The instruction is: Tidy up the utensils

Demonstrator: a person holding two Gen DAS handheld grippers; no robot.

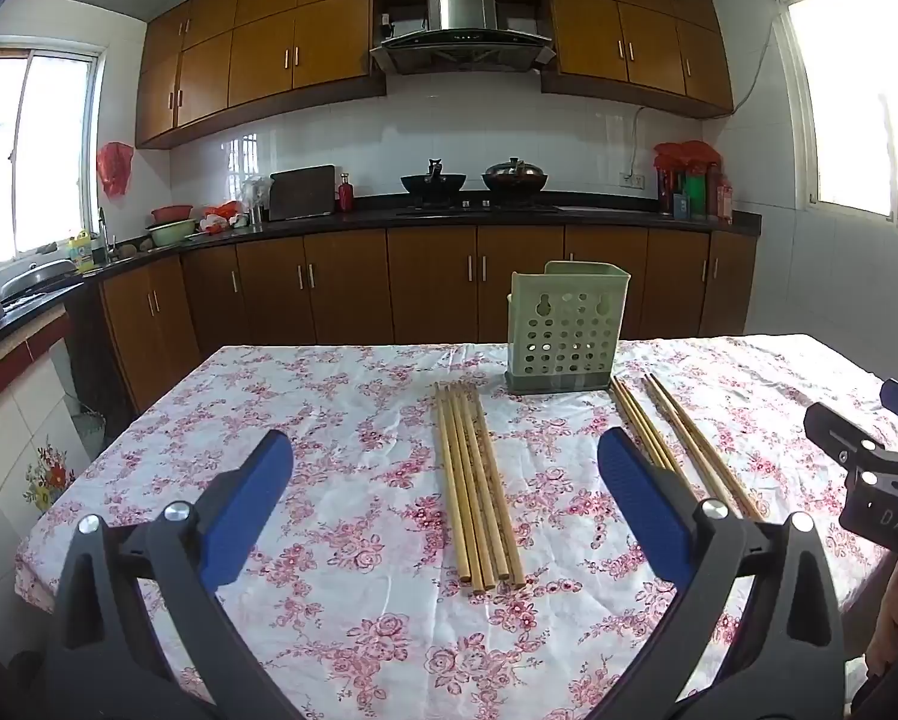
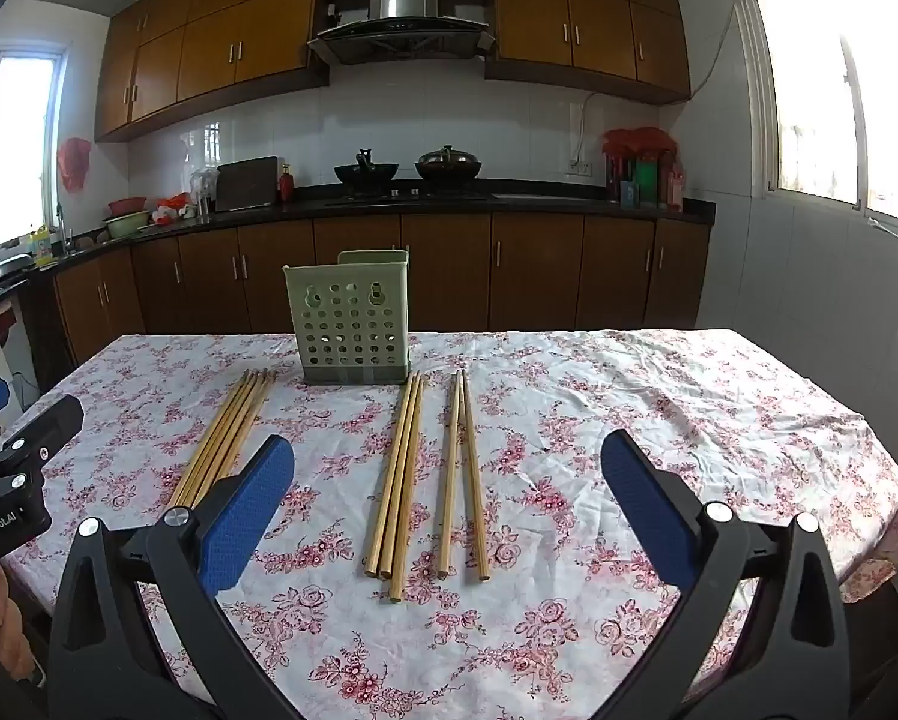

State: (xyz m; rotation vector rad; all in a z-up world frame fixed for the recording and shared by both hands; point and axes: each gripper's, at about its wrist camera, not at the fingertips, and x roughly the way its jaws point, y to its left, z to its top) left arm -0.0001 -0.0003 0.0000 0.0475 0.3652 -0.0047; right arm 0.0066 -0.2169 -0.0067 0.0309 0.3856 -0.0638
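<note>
holder (image 2: 353, 324) contents: hidden | right chopsticks (image 1: 647, 432): partly behind left tool (image 1: 446, 456)

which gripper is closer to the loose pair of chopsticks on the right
Right. The right gripper frames the pair of chopsticks between its open jaws; the left gripper sits off to their left.

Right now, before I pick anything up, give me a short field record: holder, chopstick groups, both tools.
holder: green perforated utensil holder, upright at the table's far side, nothing visible inside
left group: five chopsticks lying side by side on the floral tablecloth
middle group: three chopsticks, flat, near the holder's base
right group: two chopsticks, flat, tips converging
left tool: open, empty, above the left group
right tool: open, empty, above the middle and right groups
</note>
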